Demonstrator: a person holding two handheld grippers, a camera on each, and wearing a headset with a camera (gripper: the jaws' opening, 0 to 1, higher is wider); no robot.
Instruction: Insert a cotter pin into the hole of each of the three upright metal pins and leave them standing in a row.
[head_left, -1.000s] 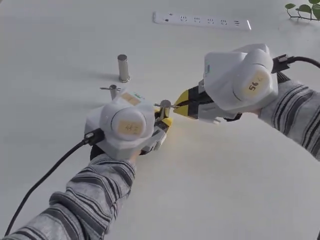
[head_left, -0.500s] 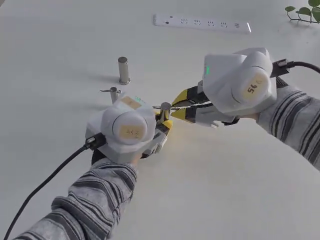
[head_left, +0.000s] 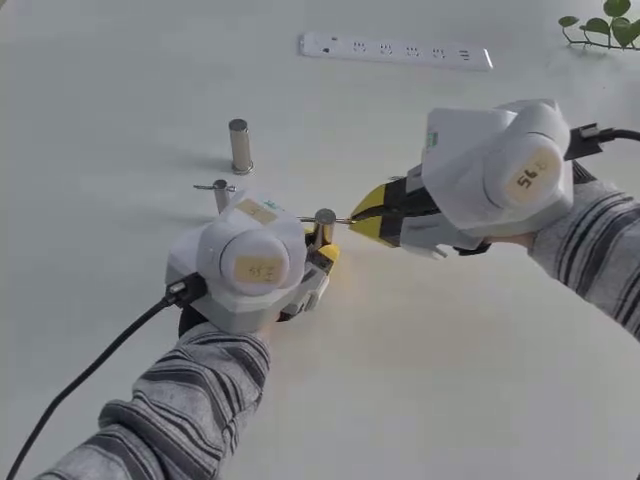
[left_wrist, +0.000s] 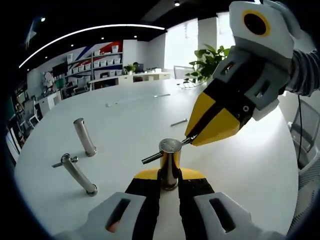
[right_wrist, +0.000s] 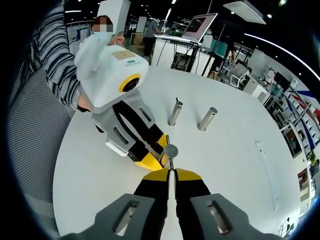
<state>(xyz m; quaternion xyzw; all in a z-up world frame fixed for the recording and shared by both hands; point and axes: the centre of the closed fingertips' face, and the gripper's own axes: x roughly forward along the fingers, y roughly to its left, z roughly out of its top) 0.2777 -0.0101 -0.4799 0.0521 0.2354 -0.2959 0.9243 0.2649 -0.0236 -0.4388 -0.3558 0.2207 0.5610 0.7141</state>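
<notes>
While your left claw (left_wrist: 170, 181) stays out of it, note the room: the white surface (head_left: 400, 380) lies bare on your near side and to the right of both claws. Its curved edge runs along the left in the right gripper view, beside a mesh chair (right_wrist: 27, 130). A power strip (head_left: 395, 48) and a plant (head_left: 600, 22) sit well apart at the far side.

Your left arm enters from the lower left, its claw pointing away from you and pressed together on the shank of the near metal pin (left_wrist: 170, 159), which stands upright. Your right arm enters from the right, its right claw (right_wrist: 171, 175) pointing left and pinching one end of the cotter pin (left_wrist: 151, 158). That cotter pin passes through the hole under the pin's head.

Just beyond your left claw stands the second metal pin (head_left: 222, 194), with the second cotter pin (head_left: 208, 186) through it. Farther off stands the bare metal pin (head_left: 239, 146).
</notes>
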